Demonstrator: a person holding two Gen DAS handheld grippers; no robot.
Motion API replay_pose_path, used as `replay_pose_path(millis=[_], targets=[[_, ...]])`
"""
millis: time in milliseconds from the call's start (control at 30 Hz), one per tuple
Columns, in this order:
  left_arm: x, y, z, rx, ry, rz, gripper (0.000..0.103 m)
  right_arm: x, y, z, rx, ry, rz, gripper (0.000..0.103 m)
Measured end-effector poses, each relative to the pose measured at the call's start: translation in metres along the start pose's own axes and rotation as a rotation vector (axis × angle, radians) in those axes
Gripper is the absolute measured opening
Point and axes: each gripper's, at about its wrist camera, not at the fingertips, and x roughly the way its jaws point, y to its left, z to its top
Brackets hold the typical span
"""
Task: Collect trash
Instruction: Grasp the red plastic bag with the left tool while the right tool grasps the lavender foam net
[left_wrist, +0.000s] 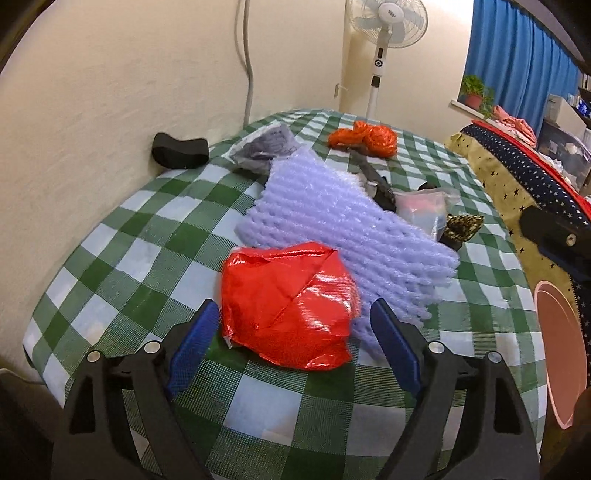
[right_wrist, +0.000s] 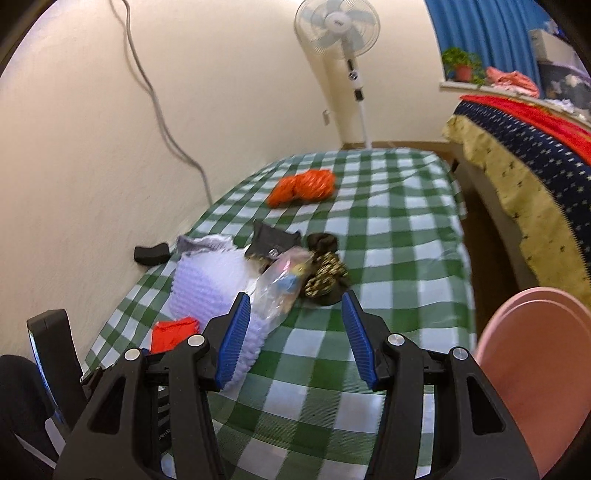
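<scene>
A crumpled red plastic bag (left_wrist: 288, 306) lies on the green checked table (left_wrist: 129, 236). My left gripper (left_wrist: 295, 310) is open and straddles it; the blue pads stand at its sides without pressing. Behind the bag lies a lavender foam net (left_wrist: 343, 221), partly under it. My right gripper (right_wrist: 295, 299) is open and empty over the cloth. Just ahead of it are a clear plastic bag (right_wrist: 284, 284) and a gold-and-black wrapper (right_wrist: 325, 275). An orange bag (right_wrist: 303, 186) sits further back.
A pink bin (right_wrist: 535, 369) stands off the table's right edge. A grey bag (left_wrist: 266, 147) and a black block (left_wrist: 179, 149) lie near the wall. A bed (right_wrist: 517, 166) with a starred cover runs along the right. A fan (right_wrist: 343, 29) stands behind.
</scene>
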Motion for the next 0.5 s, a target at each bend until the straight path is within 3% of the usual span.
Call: replay_pose_path(millis=[33,433,467,500], targets=[[0.001,0.001,0.000,-0.002,0.003,0.000,0.073,0.005,0.001,-0.001,-0.002,0.011,0.008,0.052],[-0.003,0.009,0.000,-0.012,0.003,0.018,0.071,0.050,0.010,-0.013,0.012,0.130,0.083,0.052],[-0.003,0.008,0.000,-0.011,0.004,0.019,0.071,0.052,0.010,-0.014,0.013,0.135,0.090,0.051],[-0.003,0.009,0.000,-0.011,0.003,0.020,0.071,0.054,0.011,-0.014,0.015,0.140,0.097,0.042]])
